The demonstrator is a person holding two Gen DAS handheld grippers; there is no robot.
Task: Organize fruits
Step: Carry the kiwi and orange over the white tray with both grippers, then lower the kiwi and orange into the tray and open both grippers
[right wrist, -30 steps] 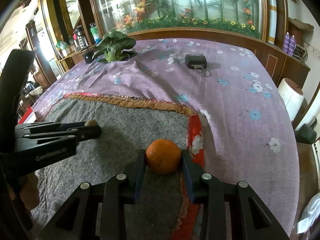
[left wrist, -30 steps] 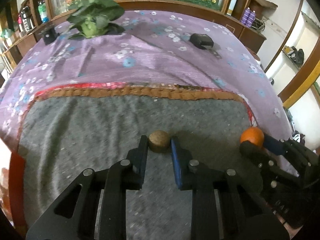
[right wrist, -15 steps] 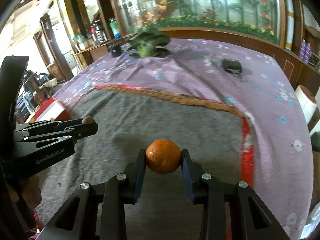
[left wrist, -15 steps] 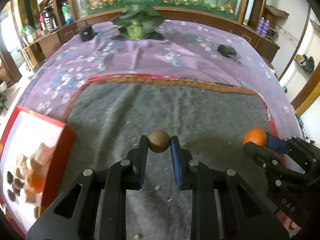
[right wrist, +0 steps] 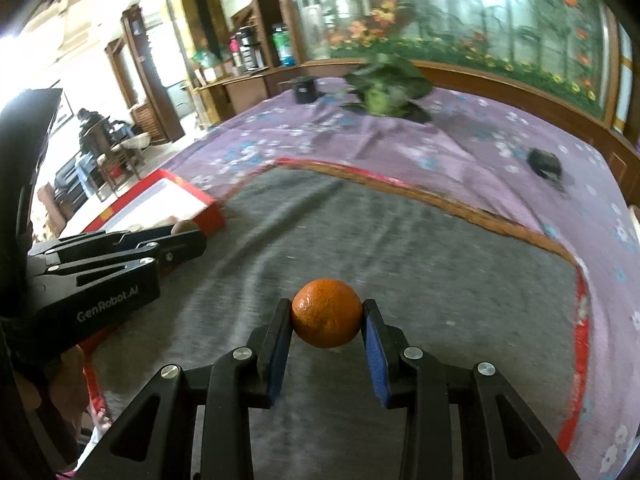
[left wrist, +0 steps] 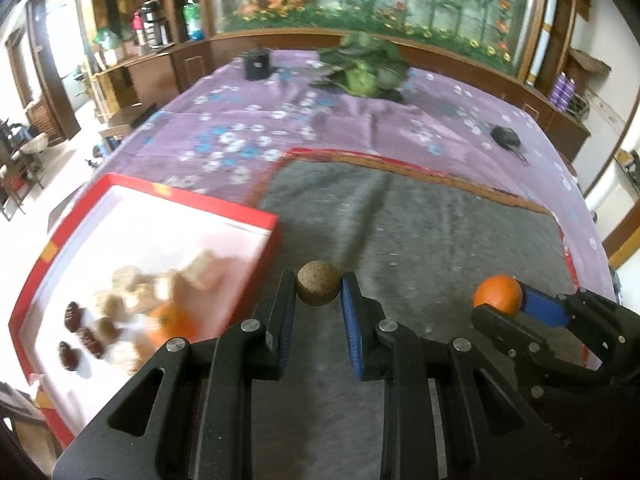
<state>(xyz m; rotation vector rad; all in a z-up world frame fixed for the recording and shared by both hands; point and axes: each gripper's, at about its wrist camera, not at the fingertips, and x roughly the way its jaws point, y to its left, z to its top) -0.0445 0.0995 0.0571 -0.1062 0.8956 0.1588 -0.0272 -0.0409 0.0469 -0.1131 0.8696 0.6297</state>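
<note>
My left gripper point(left wrist: 318, 290) is shut on a small round brown fruit point(left wrist: 317, 288) and holds it above the grey mat, just right of a red-rimmed white tray point(left wrist: 256, 216). The tray holds dark dates, pale chunks and an orange fruit point(left wrist: 170, 322), all blurred. My right gripper point(right wrist: 326, 314) is shut on an orange point(right wrist: 326, 312) above the grey mat. The orange also shows in the left wrist view point(left wrist: 498, 294), to the right of my left gripper. The left gripper shows at the left in the right wrist view point(right wrist: 182, 240), by the tray point(right wrist: 200, 196).
A grey mat point(left wrist: 420, 232) with a red and orange border lies on a purple flowered cloth point(left wrist: 240, 136). A leafy green vegetable point(left wrist: 364, 68), a black cup point(left wrist: 256, 64) and a small black object point(left wrist: 506, 136) lie farther back. Wooden cabinets surround the table.
Both grippers have swung to the left with their fruits still held. The red tray has come into fuller view at the left, close beside my left gripper.
</note>
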